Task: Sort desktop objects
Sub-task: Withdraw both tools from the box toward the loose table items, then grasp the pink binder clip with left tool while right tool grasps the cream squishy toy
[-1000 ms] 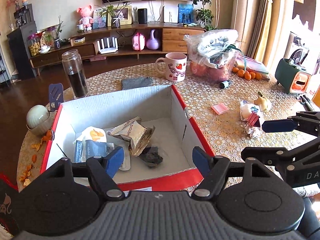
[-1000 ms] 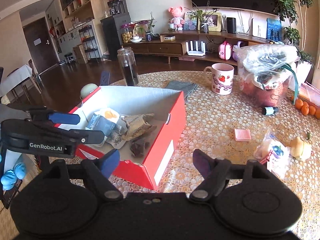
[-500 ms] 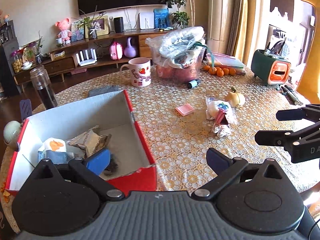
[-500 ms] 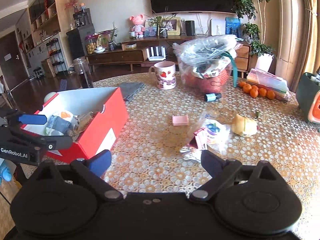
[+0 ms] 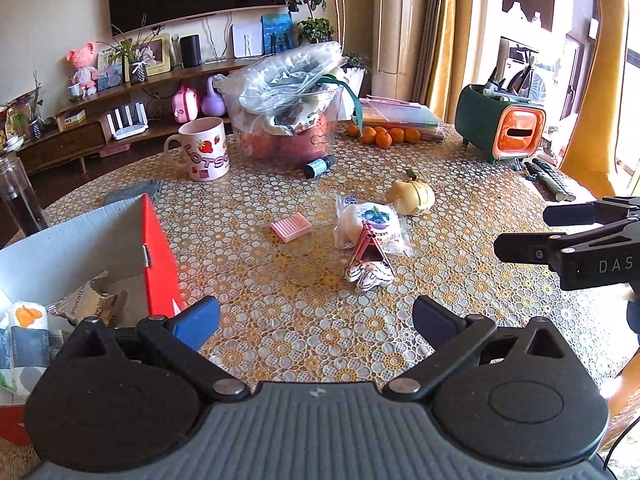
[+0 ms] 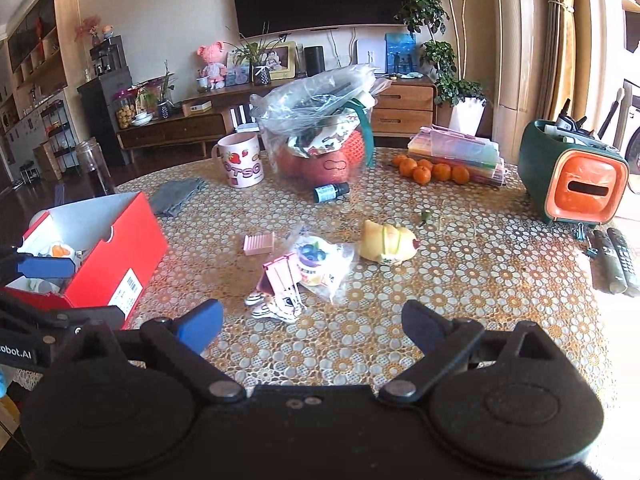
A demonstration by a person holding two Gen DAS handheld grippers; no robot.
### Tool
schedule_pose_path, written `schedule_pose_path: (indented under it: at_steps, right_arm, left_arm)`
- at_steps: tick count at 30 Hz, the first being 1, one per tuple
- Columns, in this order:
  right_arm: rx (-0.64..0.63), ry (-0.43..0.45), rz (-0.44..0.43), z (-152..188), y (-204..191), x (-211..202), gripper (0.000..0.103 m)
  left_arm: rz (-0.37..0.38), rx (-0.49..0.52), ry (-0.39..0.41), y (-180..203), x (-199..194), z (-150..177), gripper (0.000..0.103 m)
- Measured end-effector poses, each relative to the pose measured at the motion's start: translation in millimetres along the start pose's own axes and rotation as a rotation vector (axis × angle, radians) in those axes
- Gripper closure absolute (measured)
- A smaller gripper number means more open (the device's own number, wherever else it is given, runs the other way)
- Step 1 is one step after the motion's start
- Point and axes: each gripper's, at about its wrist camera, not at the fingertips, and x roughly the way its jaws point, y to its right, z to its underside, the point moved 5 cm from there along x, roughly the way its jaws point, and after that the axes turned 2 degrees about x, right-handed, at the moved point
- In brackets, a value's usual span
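table [image 6: 460,280] | red box [image 6: 120,248] | mug [image 6: 240,160] | pink clip [image 6: 280,276] | oranges [image 6: 432,170]

Your bench [image 5: 304,332] wears a lace-patterned cover with a slight sheen. The red box [image 6: 120,240] is matt cardboard, its inside plain white. Crinkled foil and paper wrappers [image 5: 88,304] lie in it. The mug [image 6: 240,160] is glossy ceramic; the big bag [image 6: 320,100] behind it is clear, wrinkled plastic. The snack packet [image 6: 320,264] is shiny film, the pink clip [image 6: 280,276] smooth. Your fingers [image 5: 198,320] carry matt blue pads.
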Motion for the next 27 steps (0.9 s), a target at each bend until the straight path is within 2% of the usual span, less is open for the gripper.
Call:
schedule_pose_path:
  at_steps: [13,27]
  right_arm:
    - [0.031,0.004,0.051,-15,44,34,0.007]
    - [0.072,-0.035,0.072,-34,71,109,0.007]
  left_arm:
    - [0.011,0.039,-0.004,28,50,-21,0.0]
    - [0.031,0.071,-0.051,40,116,-34,0.0]
